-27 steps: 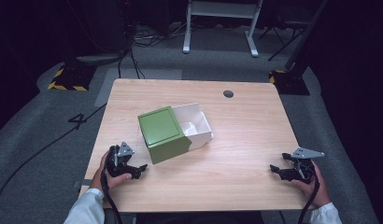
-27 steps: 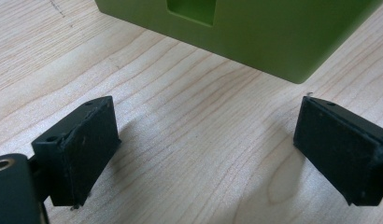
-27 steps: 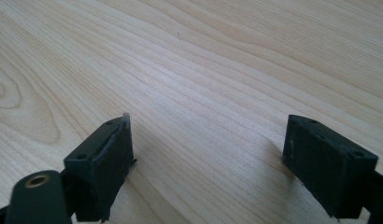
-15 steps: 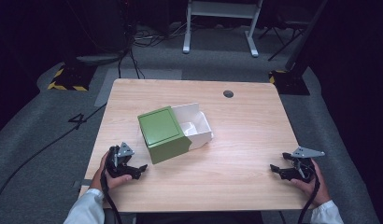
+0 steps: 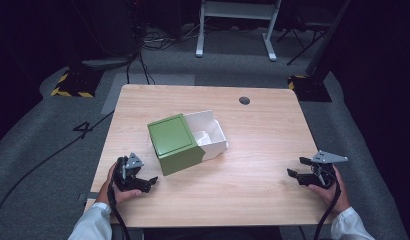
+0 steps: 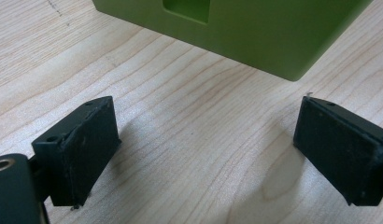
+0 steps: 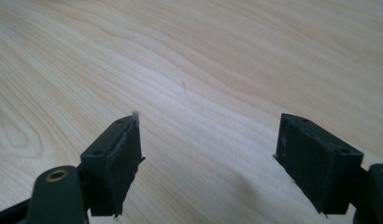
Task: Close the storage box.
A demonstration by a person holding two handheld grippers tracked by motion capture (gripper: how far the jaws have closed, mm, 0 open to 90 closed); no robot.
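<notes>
A green box (image 5: 174, 142) lies near the middle of the wooden table (image 5: 253, 130), with a white inner tray (image 5: 209, 134) slid partly out of its right side. My left gripper (image 5: 149, 182) rests near the front left edge, just short of the green box (image 6: 255, 32), jaws wide open with bare wood between them. My right gripper (image 5: 295, 167) sits near the front right edge, far from the box, and is open over bare wood (image 7: 203, 93). Its pads (image 7: 116, 163) hold nothing.
A round cable hole (image 5: 244, 100) is in the table's far right part. Beyond the table are grey floor, cables, a white frame's legs (image 5: 233, 30) and a yellow-black striped base (image 5: 70, 87).
</notes>
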